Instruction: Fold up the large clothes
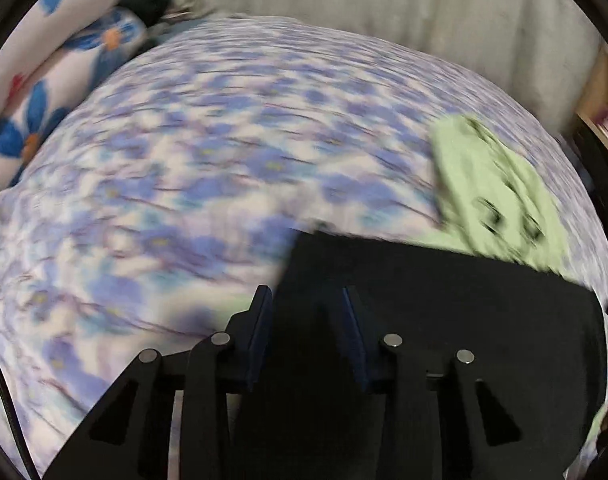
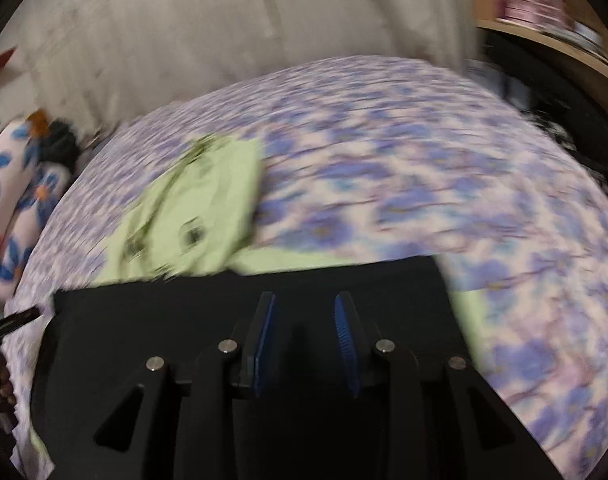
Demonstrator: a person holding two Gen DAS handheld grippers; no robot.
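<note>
**Both claws apart over the black garment: settle before you pick the next edge**

Your left gripper stands with its jaws apart, nothing pinched between the pads, and the black garment lies flat just beneath it. Your right gripper is the same: jaws apart, hovering over the dark cloth with no fabric caught.

The black garment lies on the near part of the floral bedsheet, with its far edge running straight across both views. A light green garment lies crumpled just beyond that edge, and some of it seems to run under the black cloth.

To do this step well, slow both hands first; the views are smeared. Then bring each claw down at a corner or edge of the black cloth, not its middle, so you lift 1 layer cleanly and keep the green piece out of the pinch. Take the 2 corners evenly so the fold lands square.

Hard to make out: the near edge of the black garment is cut off behind the gripper bodies, so its full shape and how many folds it already has cannot be told. The dark marks on the green garment are too blurred to read.
</note>
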